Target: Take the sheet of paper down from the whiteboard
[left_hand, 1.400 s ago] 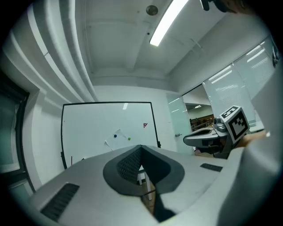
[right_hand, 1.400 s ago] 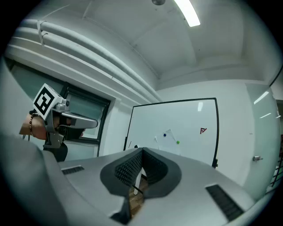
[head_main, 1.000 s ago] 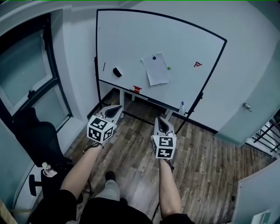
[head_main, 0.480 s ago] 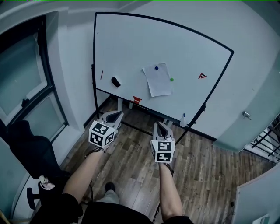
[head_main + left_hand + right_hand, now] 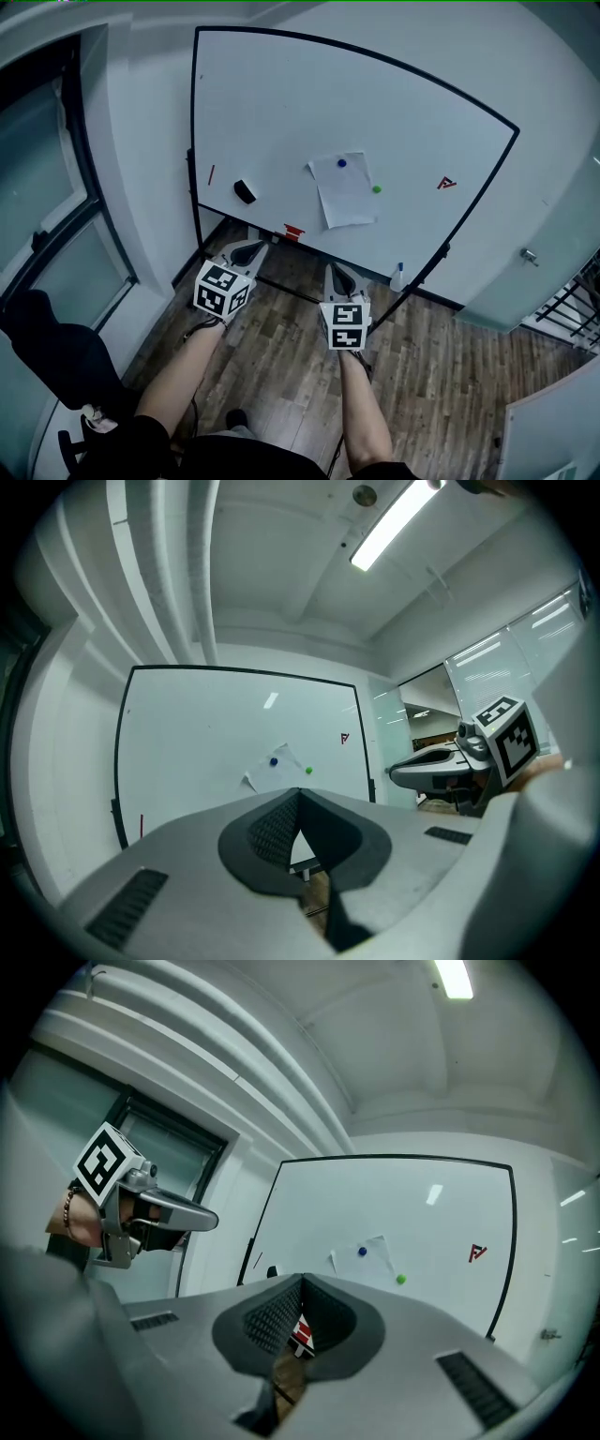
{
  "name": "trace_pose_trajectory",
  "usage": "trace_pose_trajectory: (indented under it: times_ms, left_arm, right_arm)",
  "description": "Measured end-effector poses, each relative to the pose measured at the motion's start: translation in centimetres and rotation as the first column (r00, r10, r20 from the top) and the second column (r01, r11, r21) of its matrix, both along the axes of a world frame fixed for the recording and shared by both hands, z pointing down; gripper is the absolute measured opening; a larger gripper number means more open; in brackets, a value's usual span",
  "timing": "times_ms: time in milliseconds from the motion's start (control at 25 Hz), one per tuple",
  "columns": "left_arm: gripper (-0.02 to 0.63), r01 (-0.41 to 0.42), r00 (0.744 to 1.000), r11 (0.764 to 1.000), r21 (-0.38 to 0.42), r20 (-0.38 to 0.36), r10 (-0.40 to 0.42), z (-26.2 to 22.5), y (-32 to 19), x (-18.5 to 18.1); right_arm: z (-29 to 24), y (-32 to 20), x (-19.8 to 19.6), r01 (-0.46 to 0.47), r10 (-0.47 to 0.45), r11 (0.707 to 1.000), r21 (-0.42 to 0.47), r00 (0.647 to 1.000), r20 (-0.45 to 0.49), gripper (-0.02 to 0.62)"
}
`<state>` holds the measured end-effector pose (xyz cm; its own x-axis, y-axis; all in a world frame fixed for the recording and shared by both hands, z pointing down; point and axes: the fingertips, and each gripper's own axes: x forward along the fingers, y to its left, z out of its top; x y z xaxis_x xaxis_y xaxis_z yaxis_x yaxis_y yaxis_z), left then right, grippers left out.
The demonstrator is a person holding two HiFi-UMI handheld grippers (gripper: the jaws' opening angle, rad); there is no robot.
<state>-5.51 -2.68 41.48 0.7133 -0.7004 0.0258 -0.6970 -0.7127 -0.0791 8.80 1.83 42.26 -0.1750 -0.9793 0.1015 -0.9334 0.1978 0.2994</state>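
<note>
A white sheet of paper [image 5: 344,192] hangs on the whiteboard [image 5: 281,112], pinned by a blue magnet [image 5: 341,163] near its top and a green magnet [image 5: 376,189] at its right edge. The paper [image 5: 281,766] shows small and far off in the left gripper view, and the paper [image 5: 367,1256] likewise in the right gripper view. My left gripper [image 5: 247,249] and right gripper [image 5: 335,274] are held level below the board, side by side, both shut and empty, well short of the sheet.
On the board sit a black eraser [image 5: 245,191], a red marker [image 5: 211,174], a small red logo [image 5: 447,184] and a red object [image 5: 293,231] on the tray. A bottle [image 5: 397,277] stands by the board's right leg. A window is left, a door right.
Both grippers have moved forward toward the whiteboard, which now looks larger and nearer. The jaws stayed shut.
</note>
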Motion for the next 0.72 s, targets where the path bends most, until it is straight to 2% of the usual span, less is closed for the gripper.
trace_pose_trajectory:
  times_ms: [280, 480, 720]
  left_arm:
    - [0.018, -0.026, 1.0, 0.999, 0.019, 0.016, 0.026, 0.0, -5.5, -0.2]
    - [0.018, -0.002, 1.0, 1.0, -0.023, -0.018, 0.002, 0.6, -8.9, -0.2]
    - [0.018, -0.026, 1.0, 0.999, -0.024, -0.009, 0.026, 0.7, -11.3, -0.1]
  right_arm:
    - [0.9, -5.6, -0.5, -0.014, 0.014, 1.0, -0.013, 1.0, 0.02, 0.023]
    - [1.3, -8.9, -1.6, -0.01, 0.011, 1.0, -0.014, 0.999, 0.04, 0.023]
    - [1.2, -11.6, -2.3, -0.023, 0.023, 1.0, 0.0, 0.998, 0.058, 0.023]
